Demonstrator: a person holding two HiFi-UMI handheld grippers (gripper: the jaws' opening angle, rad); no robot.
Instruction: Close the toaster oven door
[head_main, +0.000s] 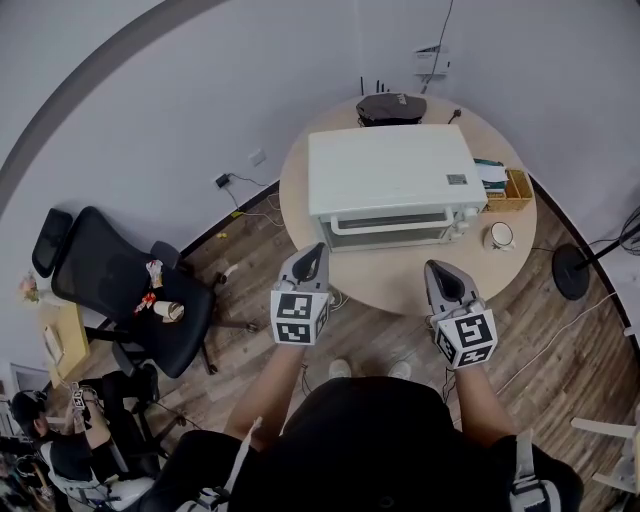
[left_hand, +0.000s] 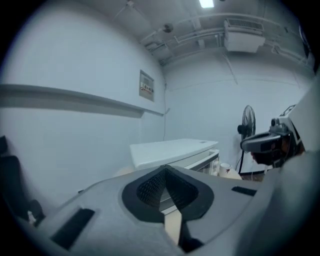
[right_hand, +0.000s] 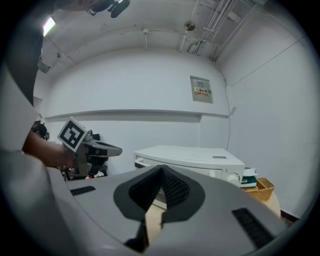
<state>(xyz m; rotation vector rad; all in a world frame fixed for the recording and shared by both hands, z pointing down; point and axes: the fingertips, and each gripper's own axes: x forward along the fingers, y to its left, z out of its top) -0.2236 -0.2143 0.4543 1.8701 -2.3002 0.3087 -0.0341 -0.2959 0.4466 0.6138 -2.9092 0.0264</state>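
The toaster oven (head_main: 385, 180) stands on the round counter (head_main: 400, 290), its door (head_main: 388, 230) shut. Near its front hover the left claw (head_main: 316, 252) and right claw (head_main: 440, 272), both pressed together and empty.

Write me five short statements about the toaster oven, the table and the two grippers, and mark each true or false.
1. The toaster oven stands on a round table. True.
2. The left gripper grips the oven's door. False: its jaws are together on nothing, and it is held short of the oven.
3. In the head view, a mug stands on the table to the right of the oven. True.
4. The right gripper has its jaws wide apart. False: they are together, with nothing between them.
5. The oven door hangs wide open. False: it looks shut against the oven's front.
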